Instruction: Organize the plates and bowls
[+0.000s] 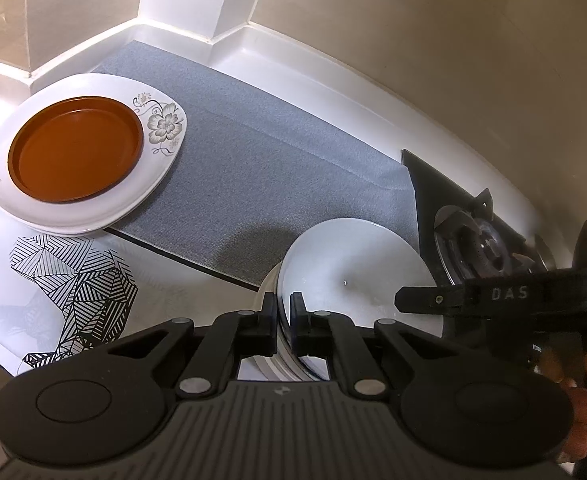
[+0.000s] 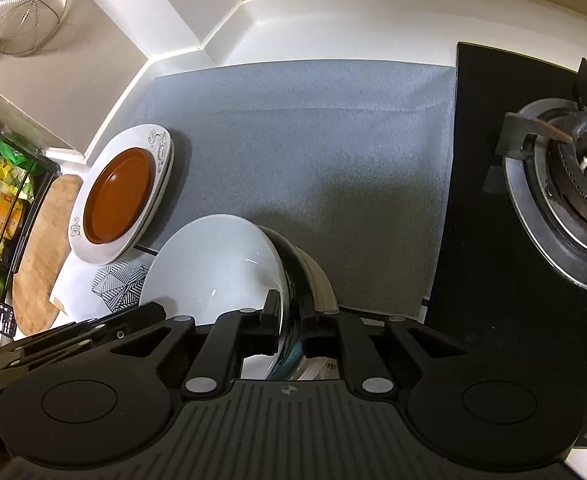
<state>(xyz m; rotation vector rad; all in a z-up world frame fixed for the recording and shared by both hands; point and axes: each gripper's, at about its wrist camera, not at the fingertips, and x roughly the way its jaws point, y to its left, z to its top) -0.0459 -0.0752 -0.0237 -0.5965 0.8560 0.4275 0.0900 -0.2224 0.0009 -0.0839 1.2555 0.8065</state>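
A stack of bowls, white on top (image 1: 357, 272) (image 2: 213, 264), with a dark patterned one and a cream one beneath (image 2: 321, 280), is held over the counter's front edge. My left gripper (image 1: 283, 312) is shut on the stack's rim from one side. My right gripper (image 2: 293, 312) (image 1: 421, 300) is shut on the opposite rim. At the far left a brown plate (image 1: 75, 154) (image 2: 117, 196) lies on stacked white flower-print plates (image 1: 161, 160) (image 2: 161, 152).
A grey mat (image 1: 261, 152) (image 2: 313, 152) covers the counter up to the wall. A black gas stove (image 2: 565, 184) (image 1: 489, 240) stands on the right. A wooden board (image 2: 41, 248) and a geometric-print sheet (image 1: 73, 284) lie at left. A wire strainer (image 2: 21, 8) hangs on the wall.
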